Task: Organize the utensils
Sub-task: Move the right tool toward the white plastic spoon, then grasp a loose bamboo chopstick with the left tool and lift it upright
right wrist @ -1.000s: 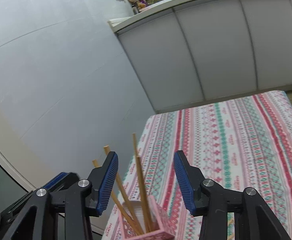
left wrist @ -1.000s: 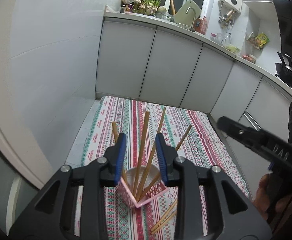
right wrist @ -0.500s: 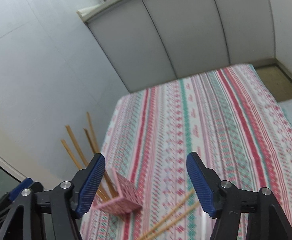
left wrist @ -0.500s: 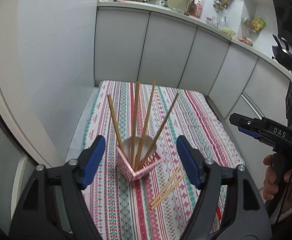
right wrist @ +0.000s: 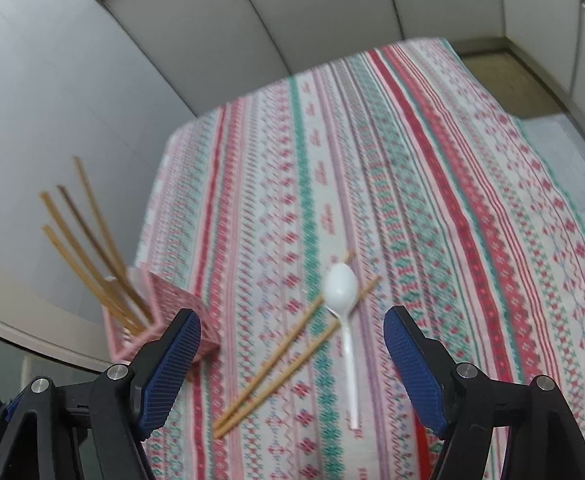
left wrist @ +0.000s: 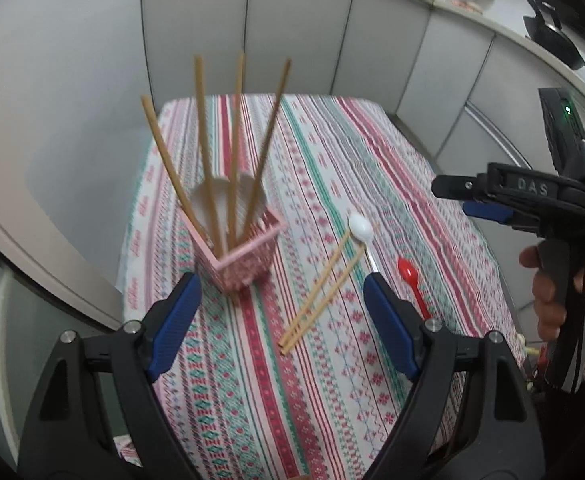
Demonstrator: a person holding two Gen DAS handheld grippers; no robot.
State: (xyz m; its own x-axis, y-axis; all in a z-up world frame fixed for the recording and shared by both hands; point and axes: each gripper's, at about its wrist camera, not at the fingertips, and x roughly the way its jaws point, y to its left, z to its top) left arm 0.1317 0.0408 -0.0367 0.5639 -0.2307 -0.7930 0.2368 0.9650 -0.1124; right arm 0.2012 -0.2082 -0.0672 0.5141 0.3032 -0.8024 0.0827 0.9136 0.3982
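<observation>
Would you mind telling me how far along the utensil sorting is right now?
Partly done: four chopsticks already stand in the pink holder. Nothing is in hand; the left claw and right claw have both just been opening and hold nothing between their pads. Left on the tablecloth: two chopsticks, the white spoon and the red spoon.

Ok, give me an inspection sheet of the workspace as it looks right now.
Surface: striped patterned tablecloth covering the table.
Job's things: pink square holder with four wooden chopsticks; two loose wooden chopsticks; white plastic spoon lying across them; red plastic spoon.
Clutter: nothing seen.
Grippers: left gripper and right gripper open, empty, jaws just widened.
Cables: black cable at right handle.
Surroundings: white cabinets, black pan.
</observation>
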